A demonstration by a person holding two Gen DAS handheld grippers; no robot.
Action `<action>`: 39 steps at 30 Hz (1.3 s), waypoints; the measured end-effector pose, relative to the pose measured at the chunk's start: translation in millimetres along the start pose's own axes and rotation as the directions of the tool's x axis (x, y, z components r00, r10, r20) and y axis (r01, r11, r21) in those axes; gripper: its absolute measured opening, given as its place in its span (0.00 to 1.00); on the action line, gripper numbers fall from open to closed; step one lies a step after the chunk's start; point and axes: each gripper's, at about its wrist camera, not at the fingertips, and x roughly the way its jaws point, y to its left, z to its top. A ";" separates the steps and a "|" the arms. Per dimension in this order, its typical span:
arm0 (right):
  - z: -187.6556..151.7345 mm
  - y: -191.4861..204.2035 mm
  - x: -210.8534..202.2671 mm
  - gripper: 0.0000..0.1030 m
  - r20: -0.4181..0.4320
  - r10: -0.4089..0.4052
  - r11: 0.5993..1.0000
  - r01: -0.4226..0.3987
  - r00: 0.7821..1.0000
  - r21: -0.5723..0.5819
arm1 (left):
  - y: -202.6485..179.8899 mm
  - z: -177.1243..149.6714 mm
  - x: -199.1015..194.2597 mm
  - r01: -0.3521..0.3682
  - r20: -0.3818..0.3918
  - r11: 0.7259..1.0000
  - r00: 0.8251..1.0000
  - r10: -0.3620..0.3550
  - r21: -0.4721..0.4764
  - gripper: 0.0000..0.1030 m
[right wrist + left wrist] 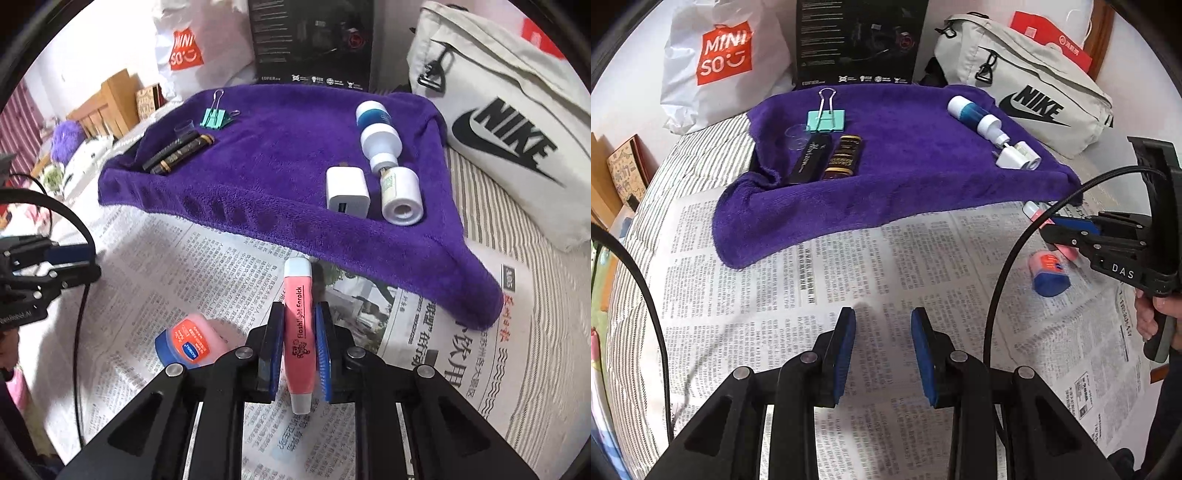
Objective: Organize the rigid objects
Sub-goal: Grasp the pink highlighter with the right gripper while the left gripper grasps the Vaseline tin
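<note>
Newspaper (207, 258) covers the bed where your right gripper (298, 347) clamps a pink plastic highlighter pen (298, 328); your left gripper (882, 354) waits narrowly parted, empty. Next, likely carry it onto the purple towel (288, 147) beside the sorted items.

Left gripper (882, 356): black plastic linkage arms, round silver pivot screws at each joint, blue rubber pads (844, 354) lining the inner finger faces. Thin black cable (1001, 280) arcs just right of its right finger. Right gripper (299, 354): same black frame, silver screws, blue ribbed pads; white "DAS" lettering on its side. Hand (1152, 317) below that lettering wraps a grey-black handle.
</note>
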 end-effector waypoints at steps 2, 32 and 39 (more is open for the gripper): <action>-4.7 -5.3 -4.8 0.16 0.003 0.006 1.000 -0.006 1.000 0.018 | -3.0 1.0 -3.1 0.001 0.003 1.000 1.000 -0.001 0.008 0.29; -97.3 -96.2 -87.4 0.16 0.080 -0.060 0.964 0.037 0.995 0.265 | -122.9 35.8 17.2 0.117 -0.051 0.972 0.993 -0.109 0.205 0.43; -96.5 -91.3 -83.9 0.16 0.078 -0.043 0.968 0.022 0.996 0.250 | -134.7 32.8 31.8 0.071 -0.070 0.966 0.996 -0.055 0.249 0.43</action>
